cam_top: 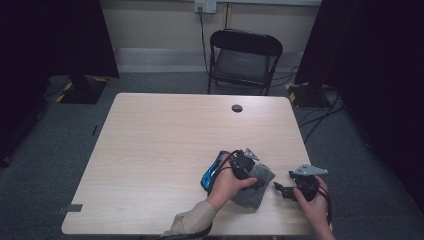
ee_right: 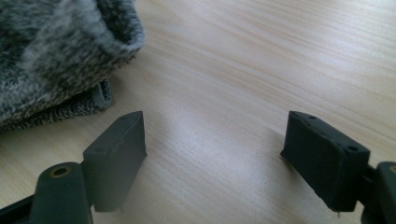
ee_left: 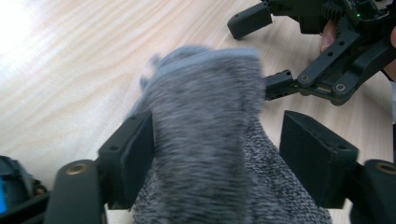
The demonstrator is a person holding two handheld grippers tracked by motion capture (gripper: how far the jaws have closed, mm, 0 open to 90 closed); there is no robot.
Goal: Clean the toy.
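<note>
A grey knitted cloth (cam_top: 252, 192) lies folded on the wooden table (cam_top: 165, 145) near its front edge. My left gripper (cam_top: 257, 180) is over it. In the left gripper view, a blurred hump of the cloth (ee_left: 205, 107) rises between the jaws of my left gripper (ee_left: 217, 154). The left pad lies against it and the right pad stands clear, so the gripper is open. My right gripper (cam_top: 282, 182) rests just right of the cloth, open, with only bare table between its jaws (ee_right: 215, 149). The cloth's edge (ee_right: 56, 56) lies to their upper left.
A blue and black object (cam_top: 210, 172) lies on the table just left of the left hand. A cable hole (cam_top: 237, 108) sits near the table's far edge. Beyond the table stands a black folding chair (cam_top: 243, 57). The table's front edge is close under both hands.
</note>
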